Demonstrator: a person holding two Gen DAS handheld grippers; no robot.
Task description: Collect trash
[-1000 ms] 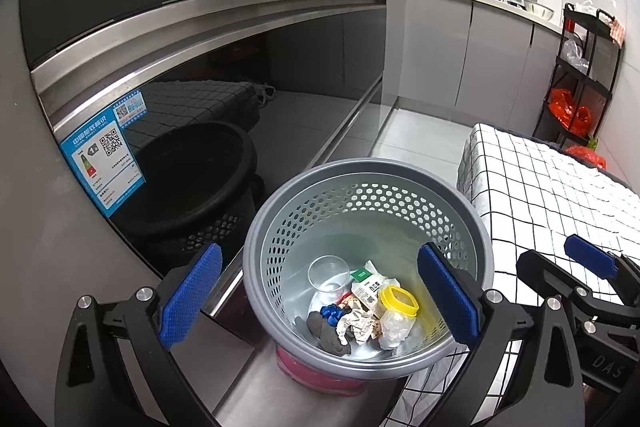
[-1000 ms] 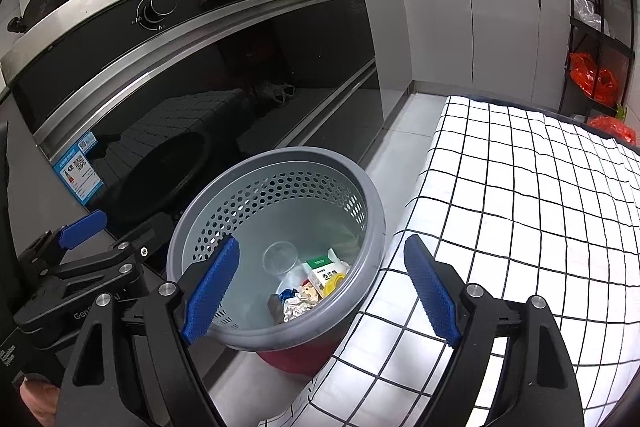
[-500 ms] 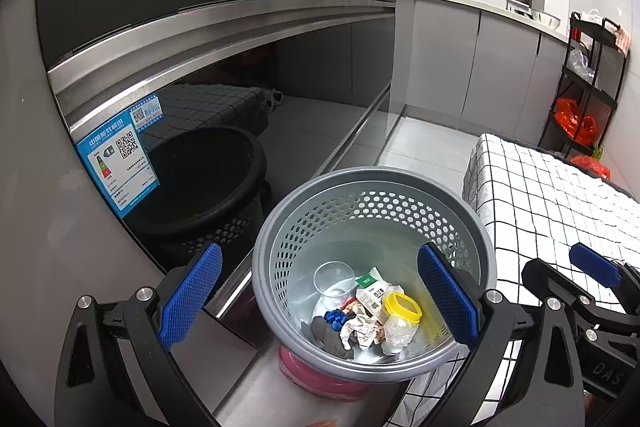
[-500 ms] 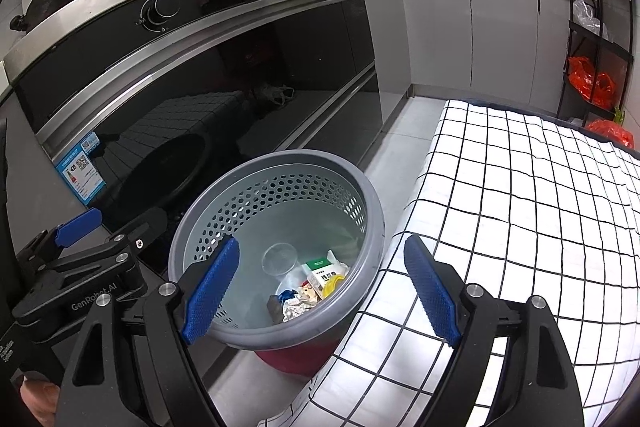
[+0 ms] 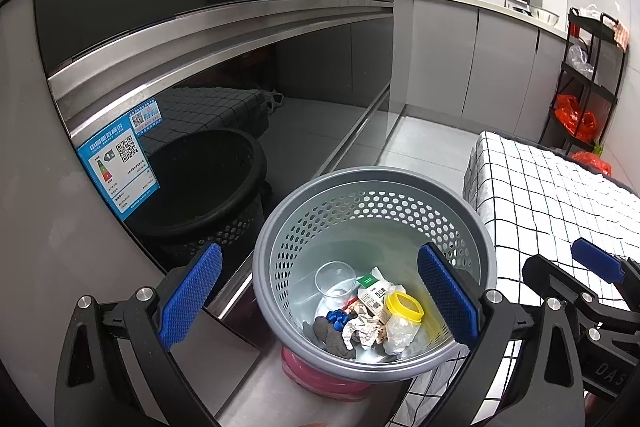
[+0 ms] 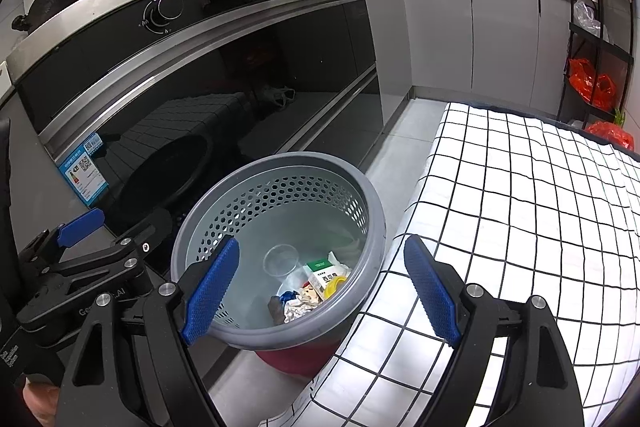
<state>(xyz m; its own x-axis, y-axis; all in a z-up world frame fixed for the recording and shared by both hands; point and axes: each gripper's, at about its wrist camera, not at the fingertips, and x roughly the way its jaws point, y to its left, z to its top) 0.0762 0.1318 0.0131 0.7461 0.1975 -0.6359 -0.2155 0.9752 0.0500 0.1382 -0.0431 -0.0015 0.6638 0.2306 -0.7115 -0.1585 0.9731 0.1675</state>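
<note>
Hovering left gripper [image 5: 320,297] wide open and empty above the grey perforated plastic bin [image 5: 280,251], trash already lying inside; holding right gripper [image 6: 322,291] equally wide, gripping nothing, beside the white black-gridded desk cloth [image 6: 520,207]. Scanning that cloth for leftovers before approaching, probably.

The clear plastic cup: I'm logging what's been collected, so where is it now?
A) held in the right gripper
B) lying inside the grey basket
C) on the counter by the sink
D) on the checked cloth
B: the clear plastic cup lies at the bottom of the grey basket, beside the other trash.
</note>
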